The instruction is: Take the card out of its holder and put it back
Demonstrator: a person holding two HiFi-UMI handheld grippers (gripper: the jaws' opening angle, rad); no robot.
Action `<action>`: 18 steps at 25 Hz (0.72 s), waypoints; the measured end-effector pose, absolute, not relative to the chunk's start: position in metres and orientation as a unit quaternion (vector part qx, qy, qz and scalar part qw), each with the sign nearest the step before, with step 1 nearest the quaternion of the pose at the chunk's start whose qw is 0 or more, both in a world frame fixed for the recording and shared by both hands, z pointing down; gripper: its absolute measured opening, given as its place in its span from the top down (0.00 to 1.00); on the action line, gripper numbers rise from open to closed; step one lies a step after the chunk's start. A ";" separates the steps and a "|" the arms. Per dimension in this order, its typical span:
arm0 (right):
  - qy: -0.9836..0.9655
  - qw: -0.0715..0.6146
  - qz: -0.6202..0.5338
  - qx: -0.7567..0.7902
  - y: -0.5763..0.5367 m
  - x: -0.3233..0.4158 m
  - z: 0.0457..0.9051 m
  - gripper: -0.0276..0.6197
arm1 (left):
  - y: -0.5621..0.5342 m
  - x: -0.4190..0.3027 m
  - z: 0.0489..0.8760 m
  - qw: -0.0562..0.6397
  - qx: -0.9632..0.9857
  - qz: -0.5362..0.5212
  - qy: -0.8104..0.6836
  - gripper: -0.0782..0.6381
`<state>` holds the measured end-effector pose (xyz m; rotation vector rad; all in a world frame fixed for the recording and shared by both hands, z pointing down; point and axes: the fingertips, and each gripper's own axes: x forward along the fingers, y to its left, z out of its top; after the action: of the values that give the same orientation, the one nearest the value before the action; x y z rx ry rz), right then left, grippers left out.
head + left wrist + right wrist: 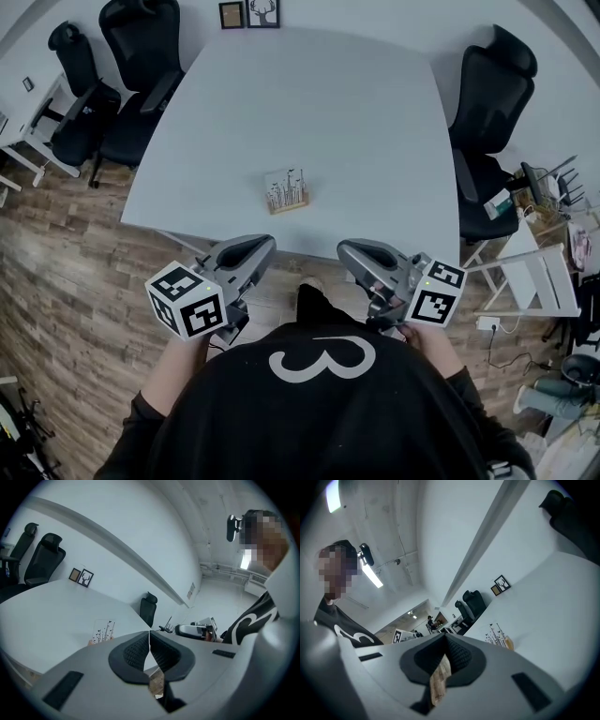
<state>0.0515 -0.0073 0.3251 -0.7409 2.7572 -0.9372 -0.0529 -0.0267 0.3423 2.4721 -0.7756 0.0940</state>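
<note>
A white card printed with thin black stems [284, 187] stands upright in a small wooden holder [289, 202] near the front middle of the white table [356, 122]. Both grippers hang short of the table's near edge, close to the person's body. My left gripper [263, 247] is shut with nothing in it; its tips meet [150, 633], and the card [104, 630] shows beyond them to the left. My right gripper [346, 250] is also shut and empty [445, 635], with the card [496, 635] and holder [508, 643] ahead to its right.
Black office chairs stand at the table's back left [141, 56] and right side [487, 112]. Two small picture frames [248, 14] lean at the far edge. Wood floor [66, 281] lies below. A white rack and clutter [534, 262] sit at the right.
</note>
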 end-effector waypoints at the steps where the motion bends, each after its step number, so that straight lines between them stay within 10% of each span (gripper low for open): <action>1: 0.916 0.068 -0.312 -0.244 -0.012 0.052 0.325 0.95 | -0.030 -0.053 0.344 0.272 0.916 0.037 -0.291 0.87; 18: 0.912 0.045 -0.346 -0.216 -0.092 0.048 0.342 0.95 | -0.109 -0.071 0.389 0.309 0.890 0.081 -0.325 0.84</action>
<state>0.0484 -0.0918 0.3417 -0.6600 2.7867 -1.0567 -0.0714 -0.1093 0.3892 2.3513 -0.8585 0.2143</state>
